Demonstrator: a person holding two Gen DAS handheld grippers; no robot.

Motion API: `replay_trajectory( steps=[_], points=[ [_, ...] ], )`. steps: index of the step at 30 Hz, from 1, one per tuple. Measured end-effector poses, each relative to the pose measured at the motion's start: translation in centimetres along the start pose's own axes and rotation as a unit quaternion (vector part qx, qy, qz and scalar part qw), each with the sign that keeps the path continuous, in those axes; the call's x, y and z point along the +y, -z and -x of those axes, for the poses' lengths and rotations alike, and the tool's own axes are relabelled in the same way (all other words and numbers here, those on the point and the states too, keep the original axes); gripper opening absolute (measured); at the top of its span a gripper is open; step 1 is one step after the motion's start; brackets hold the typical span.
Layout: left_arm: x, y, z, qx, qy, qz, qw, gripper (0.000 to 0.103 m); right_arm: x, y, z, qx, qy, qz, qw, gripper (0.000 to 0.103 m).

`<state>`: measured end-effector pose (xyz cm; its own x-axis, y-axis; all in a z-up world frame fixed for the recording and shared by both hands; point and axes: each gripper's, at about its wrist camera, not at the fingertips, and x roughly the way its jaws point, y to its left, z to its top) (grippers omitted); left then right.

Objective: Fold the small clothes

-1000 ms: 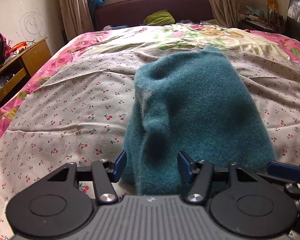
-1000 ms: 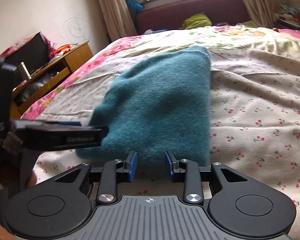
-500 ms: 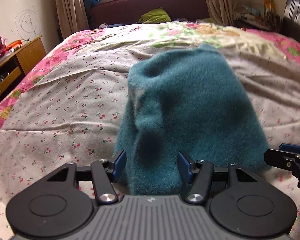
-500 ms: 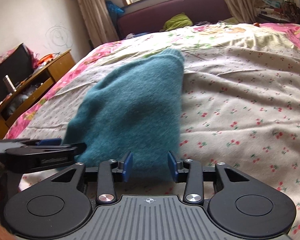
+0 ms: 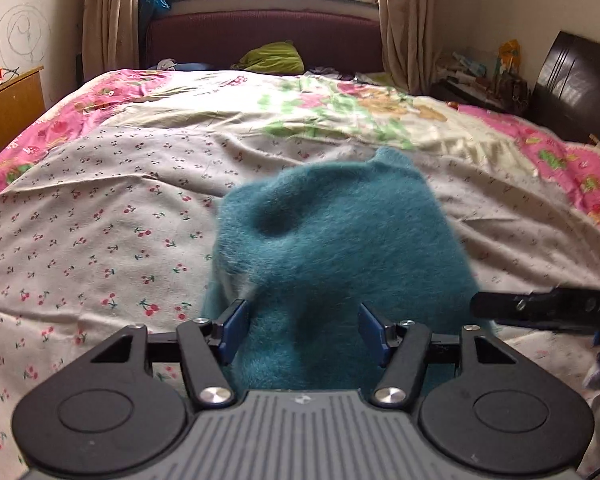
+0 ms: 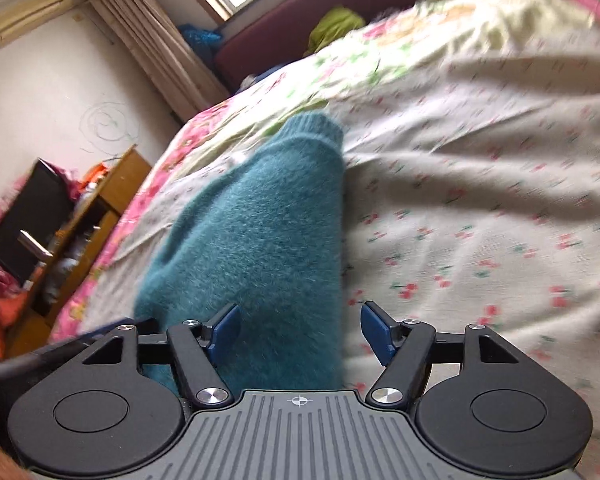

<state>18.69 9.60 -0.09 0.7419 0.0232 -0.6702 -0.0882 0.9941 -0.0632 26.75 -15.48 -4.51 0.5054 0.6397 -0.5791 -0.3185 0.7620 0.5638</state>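
Note:
A fuzzy teal knit garment [image 5: 340, 256] lies folded in a thick bundle on the bed. In the left wrist view my left gripper [image 5: 302, 330] is open, and the garment's near end sits between its blue pads. In the right wrist view the same garment [image 6: 260, 240] stretches away with its ribbed cuff at the far end. My right gripper [image 6: 300, 330] is open and tilted, with the garment's right edge between its pads. The right gripper's finger shows at the right edge of the left wrist view [image 5: 540, 306].
The bed is covered by a cherry-print sheet [image 5: 100, 220] and a pink floral quilt [image 5: 560, 160]. A wooden desk [image 6: 80, 232] with clutter stands left of the bed. A dark red headboard [image 5: 260, 40] and a green cloth [image 5: 272, 58] are at the far end.
My right gripper's jaws have opened wide and the gripper has rolled to a tilt. My left gripper stays open and has pitched up. The garment has settled lower on the bed.

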Motion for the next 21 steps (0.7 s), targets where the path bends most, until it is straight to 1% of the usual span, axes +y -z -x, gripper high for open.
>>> replay_trajectory(
  steps=[1, 2, 3, 5, 6, 7, 8, 9, 10, 11, 13, 14, 15, 16, 17, 19, 21],
  points=[
    [0.4, 0.1, -0.9, 0.01, -0.017, -0.013, 0.9997, 0.073, -0.1, -0.1, -1.0, 0.011, -0.013, -0.002, 1.0, 0.074],
    [1.2, 0.3, -1.7, 0.018, -0.011, -0.011, 0.9997, 0.077, -0.3, -0.1, -2.0, 0.018, -0.023, -0.003, 1.0, 0.082],
    [2.3, 0.3, -2.3, 0.028, 0.008, 0.012, 0.9995, 0.077, -0.4, 0.0, -2.9, 0.024, -0.03, -0.006, 0.999, 0.083],
    [4.6, 0.2, -3.3, 0.045, 0.043, 0.069, 0.9957, 0.081, -0.9, 0.2, -4.5, 0.041, -0.053, -0.039, 0.997, 0.083],
    [4.9, 0.2, -3.6, 0.046, 0.046, 0.071, 0.9953, 0.083, -1.0, 0.3, -4.9, 0.044, -0.057, -0.056, 0.996, 0.082],
    [4.8, 0.1, -3.8, 0.045, 0.045, 0.061, 0.9961, 0.084, -0.7, 0.3, -4.7, 0.043, -0.053, -0.069, 0.995, 0.077],
    [4.5, 0.0, -3.9, 0.043, 0.043, 0.047, 0.997, 0.084, -0.1, 0.3, -4.3, 0.041, -0.045, -0.075, 0.995, 0.071],
    [4.2, -0.1, -4.0, 0.041, 0.04, 0.033, 0.9978, 0.085, 0.7, 0.2, -3.7, 0.037, -0.036, -0.069, 0.996, 0.068],
    [4.0, -0.3, -4.1, 0.039, 0.039, 0.021, 0.9983, 0.085, 1.8, 0.1, -3.0, 0.034, -0.022, -0.052, 0.998, 0.064],
    [4.1, -0.4, -4.1, 0.039, 0.041, 0.018, 0.9982, 0.085, 2.7, 0.2, -2.7, 0.031, -0.003, -0.032, 0.999, 0.062],
    [4.6, -0.1, -4.4, 0.038, 0.053, 0.026, 0.9975, 0.087, 3.2, 0.6, -3.0, 0.032, 0.03, -0.017, 0.999, 0.061],
    [4.9, 0.3, -4.8, 0.038, 0.057, 0.032, 0.9972, 0.092, 2.9, 0.7, -3.9, 0.039, 0.05, -0.017, 0.998, 0.061],
    [5.2, 0.7, -5.0, 0.036, 0.06, 0.041, 0.9967, 0.095, 2.5, 0.8, -4.6, 0.047, 0.063, -0.023, 0.997, 0.061],
    [5.5, 0.9, -5.1, 0.035, 0.063, 0.053, 0.996, 0.096, 2.3, 0.7, -4.9, 0.051, 0.067, -0.033, 0.996, 0.061],
    [5.7, 1.0, -5.0, 0.034, 0.063, 0.064, 0.9954, 0.096, 2.7, 0.7, -4.5, 0.049, 0.072, -0.025, 0.996, 0.061],
    [5.6, 1.0, -4.0, 0.031, 0.05, 0.071, 0.9957, 0.096, 4.1, 1.0, -3.6, 0.041, 0.08, 0.009, 0.996, 0.062],
    [5.1, 0.9, -2.5, 0.02, 0.031, 0.054, 0.9979, 0.095, 4.5, 1.2, -2.7, 0.039, 0.083, 0.019, 0.996, 0.062]
  ],
)
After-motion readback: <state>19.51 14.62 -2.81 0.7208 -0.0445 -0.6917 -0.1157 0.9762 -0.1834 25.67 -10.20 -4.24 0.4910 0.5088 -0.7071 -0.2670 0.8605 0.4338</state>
